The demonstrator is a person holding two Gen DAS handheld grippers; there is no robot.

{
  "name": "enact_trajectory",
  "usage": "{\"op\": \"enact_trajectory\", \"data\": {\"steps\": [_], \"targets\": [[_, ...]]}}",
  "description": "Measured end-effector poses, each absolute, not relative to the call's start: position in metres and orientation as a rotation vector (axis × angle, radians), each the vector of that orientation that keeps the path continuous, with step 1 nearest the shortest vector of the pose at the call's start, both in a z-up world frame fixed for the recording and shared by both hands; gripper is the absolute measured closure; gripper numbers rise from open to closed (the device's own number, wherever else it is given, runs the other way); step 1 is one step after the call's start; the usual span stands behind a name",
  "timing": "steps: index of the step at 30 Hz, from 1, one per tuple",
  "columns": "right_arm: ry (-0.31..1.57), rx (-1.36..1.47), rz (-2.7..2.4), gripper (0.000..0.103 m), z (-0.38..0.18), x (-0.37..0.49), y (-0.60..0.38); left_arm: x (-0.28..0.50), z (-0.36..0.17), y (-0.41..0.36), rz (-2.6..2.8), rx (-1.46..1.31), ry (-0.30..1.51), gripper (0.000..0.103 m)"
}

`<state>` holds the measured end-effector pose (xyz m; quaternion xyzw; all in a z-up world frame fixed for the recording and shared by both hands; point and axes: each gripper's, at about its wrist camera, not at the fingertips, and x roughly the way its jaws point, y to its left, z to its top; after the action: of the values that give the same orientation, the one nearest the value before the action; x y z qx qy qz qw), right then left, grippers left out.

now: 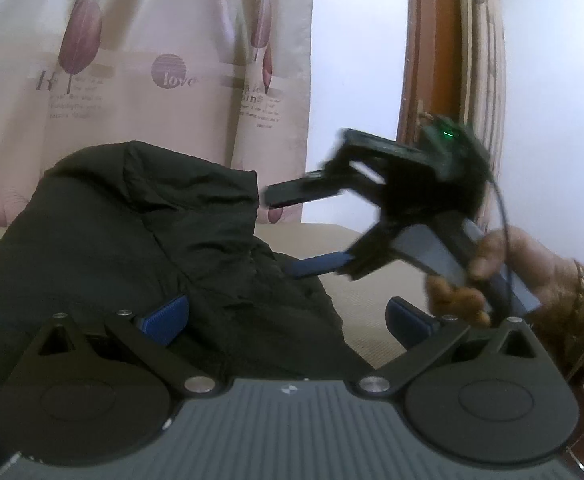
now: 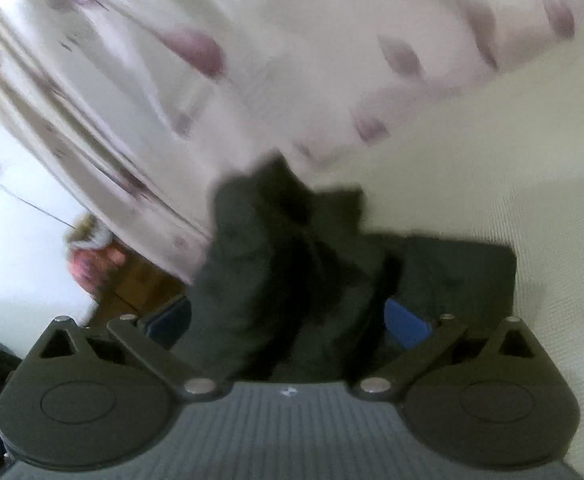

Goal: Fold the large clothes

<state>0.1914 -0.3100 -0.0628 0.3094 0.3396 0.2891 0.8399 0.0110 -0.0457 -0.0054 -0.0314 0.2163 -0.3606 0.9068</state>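
Two grippers work around one dark garment (image 1: 132, 240), which lies heaped on a pale cushion (image 1: 371, 292) in front of a printed curtain (image 1: 152, 60).

The left gripper (image 1: 288, 322) has its jaws spread wide. Its left blue pad (image 1: 166, 320) rests against the dark cloth, while its right pad (image 1: 407, 320) sits clear of the fabric over the bare cushion. The cloth lies between and ahead of the jaws, but nothing is pinched between them. The bulk of the garment rises ahead and to the left of this gripper, with a raised fold at the top of the heap.

Ahead and to the right of the left gripper, the right gripper (image 1: 292, 232) is seen from the side, blurred. Its two fingers point toward the right edge of the garment and stand well apart, one above the other; the lower, blue one reaches the fabric. A hand (image 1: 491, 276) holds its handle, with a gold bangle (image 1: 581, 284) at the wrist. Behind it stands a brown wooden frame (image 1: 431, 60) against a white wall (image 1: 355, 60).

In the right wrist view, the right gripper (image 2: 288, 320) also shows its jaws wide apart, with dark cloth (image 2: 292, 260) bunched between them and rising ahead. The right pad (image 2: 405, 322) sits just beside the fabric, and the left pad (image 2: 168, 320) is dim and hard to read. The view is blurred, so whether the cloth touches either pad cannot be told.
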Motion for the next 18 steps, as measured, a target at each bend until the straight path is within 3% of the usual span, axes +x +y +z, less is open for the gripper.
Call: {"op": "enact_trajectory", "data": {"steps": [6, 8, 9, 13, 18], "targets": [[0.757, 0.465, 0.651, 0.001, -0.048, 0.217, -0.242, 0.010, -0.011, -0.041, -0.753, -0.068, 0.426, 0.000], [0.756, 0.265, 0.603, 0.039, -0.045, 0.219, -0.211, 0.011, -0.013, -0.041, -0.747, -0.063, 0.431, 0.000], [0.749, 0.230, 0.612, 0.052, -0.043, 0.219, -0.205, 0.011, -0.013, -0.041, -0.737, -0.053, 0.439, 0.000], [0.649, 0.015, 0.582, 0.072, -0.022, 0.203, -0.190, 0.004, 0.005, -0.028, -0.751, -0.130, 0.436, 0.000], [0.603, -0.030, 0.498, 0.077, -0.018, 0.182, -0.224, -0.008, 0.041, -0.013, -0.669, -0.113, 0.370, 0.000]]}}
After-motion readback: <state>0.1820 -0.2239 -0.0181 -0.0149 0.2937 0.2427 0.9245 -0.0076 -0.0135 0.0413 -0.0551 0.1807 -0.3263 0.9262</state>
